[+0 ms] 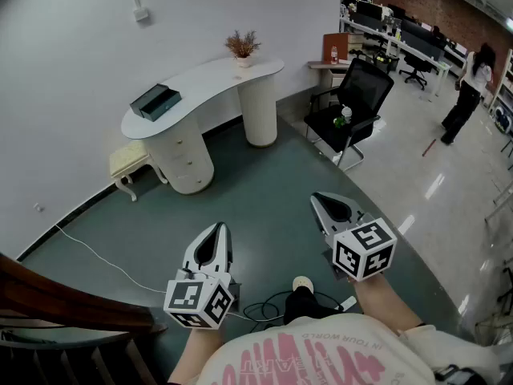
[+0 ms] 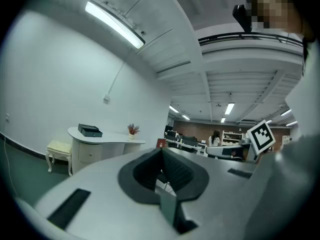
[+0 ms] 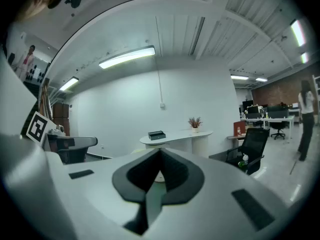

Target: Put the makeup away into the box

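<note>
The left gripper [image 1: 217, 233] and the right gripper [image 1: 319, 200] are held side by side near the person's body, pointing far. Both are roughly level, jaws pressed together with nothing between them.

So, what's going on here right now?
Nothing is being handled yet. A person stands on the green floor, away from the white desk, holding the left gripper and right gripper out in front, both shut and empty. A dark box sits on one end of the desk, a small plant at the other. No makeup can be made out from here.
</note>
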{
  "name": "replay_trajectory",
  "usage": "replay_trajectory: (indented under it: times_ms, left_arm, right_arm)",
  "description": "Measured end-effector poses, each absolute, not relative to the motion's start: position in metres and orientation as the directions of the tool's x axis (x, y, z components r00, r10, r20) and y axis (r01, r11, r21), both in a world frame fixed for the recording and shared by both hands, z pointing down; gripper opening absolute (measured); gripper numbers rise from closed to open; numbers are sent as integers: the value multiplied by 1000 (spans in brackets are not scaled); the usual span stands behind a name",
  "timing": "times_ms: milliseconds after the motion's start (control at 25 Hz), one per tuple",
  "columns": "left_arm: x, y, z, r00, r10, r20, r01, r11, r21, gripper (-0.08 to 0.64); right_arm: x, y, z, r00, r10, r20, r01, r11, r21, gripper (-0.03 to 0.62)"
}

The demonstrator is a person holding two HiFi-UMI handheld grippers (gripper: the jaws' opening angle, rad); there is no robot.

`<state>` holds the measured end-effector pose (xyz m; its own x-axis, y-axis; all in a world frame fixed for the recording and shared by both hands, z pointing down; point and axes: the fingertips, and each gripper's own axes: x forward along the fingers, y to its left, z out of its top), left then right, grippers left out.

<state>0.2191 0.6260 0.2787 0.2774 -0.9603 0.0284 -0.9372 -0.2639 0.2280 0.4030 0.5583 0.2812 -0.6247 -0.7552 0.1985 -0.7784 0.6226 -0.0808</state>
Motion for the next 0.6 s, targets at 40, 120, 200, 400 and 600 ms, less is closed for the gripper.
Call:
replay_trajectory:
  times_ms: [40, 120, 200, 400, 600]
  left_arm:
    - [218, 623, 283, 279, -960, 38, -938, -263, 226, 2]
    - [215, 617, 290, 280, -958, 54, -938, -261, 228, 2]
    - [210, 606, 293, 276, -959, 60, -936, -254, 243, 2]
    - [195, 567, 295, 261, -964, 52, -933, -238, 270, 2]
    - [196, 515, 295, 264, -963, 49, -927, -240, 287, 2]
  right_arm:
    - [402, 555, 285, -623, -755, 203, -780, 621, -83, -2]
    - [400, 549, 291, -621, -756, 210, -782, 617, -91, -2]
    - [397, 539, 295, -622, -753, 215, -781, 618, -94, -2]
    - [384, 500, 299, -636, -738, 226, -767, 638, -74, -2]
    - [382, 442, 301, -657, -724, 209, -753, 642, -142, 0]
